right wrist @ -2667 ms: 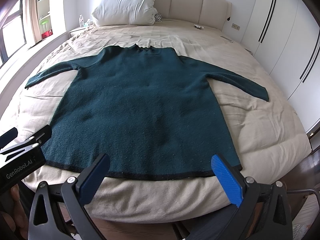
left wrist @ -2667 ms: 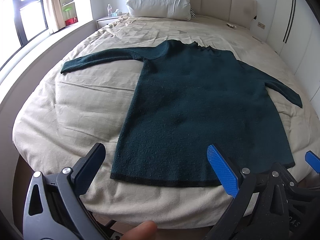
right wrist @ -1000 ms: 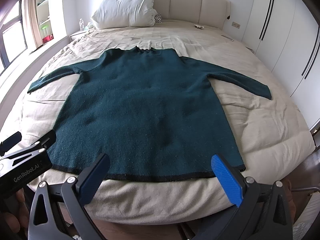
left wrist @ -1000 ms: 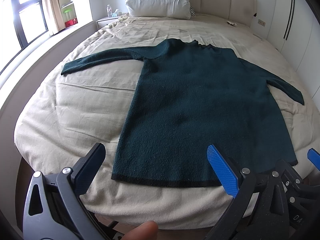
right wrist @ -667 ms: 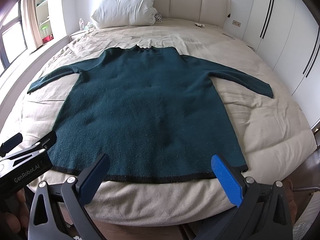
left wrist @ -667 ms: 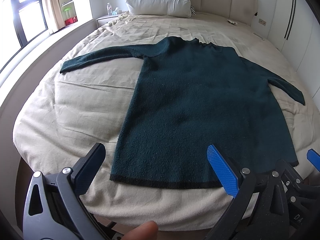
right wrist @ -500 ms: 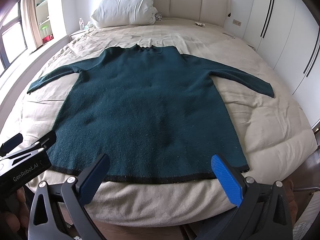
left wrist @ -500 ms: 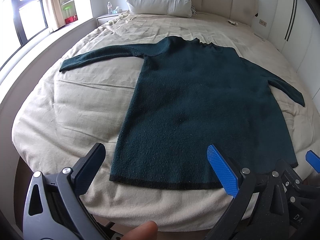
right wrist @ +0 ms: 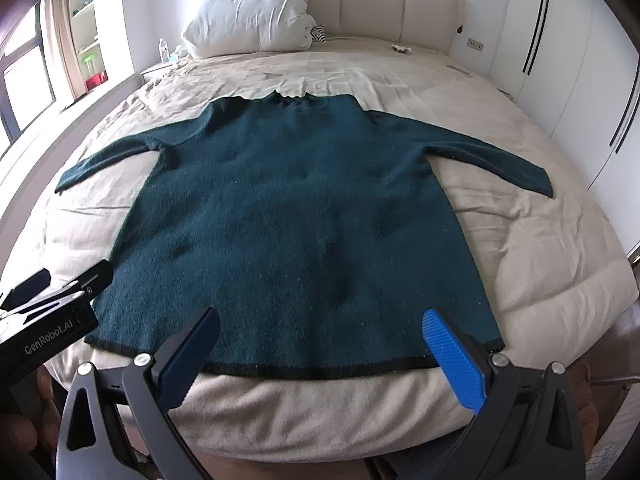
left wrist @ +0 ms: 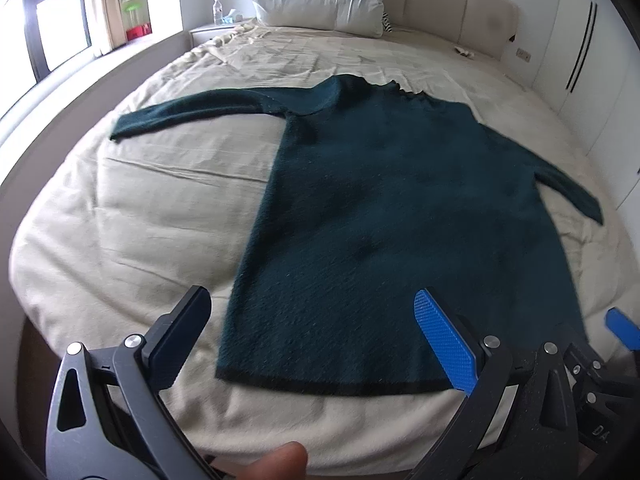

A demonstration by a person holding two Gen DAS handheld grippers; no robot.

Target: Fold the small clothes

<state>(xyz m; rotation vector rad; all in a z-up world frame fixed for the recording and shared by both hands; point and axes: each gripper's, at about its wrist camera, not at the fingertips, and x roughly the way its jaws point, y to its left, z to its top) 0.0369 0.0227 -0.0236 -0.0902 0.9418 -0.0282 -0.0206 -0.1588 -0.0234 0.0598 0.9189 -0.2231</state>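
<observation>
Left wrist view: the left tongs (left wrist: 308, 340) stand wide open and empty above the hem of the dark green sweater (left wrist: 400, 216), which lies flat on the bed (left wrist: 132, 216), hem nearest, collar away.

Right wrist view: the right tongs (right wrist: 320, 354), likewise agape and empty, hover over the hem's right half. The sweater's long axis runs straight ahead; each arm is nearer its own hem corner.

We see a dark teal knit sweater (right wrist: 304, 216) lying flat on the beige bed (right wrist: 540, 264), both sleeves spread outward, collar toward the pillow (right wrist: 252, 16), black-trimmed hem near the bed's foot edge.
</observation>
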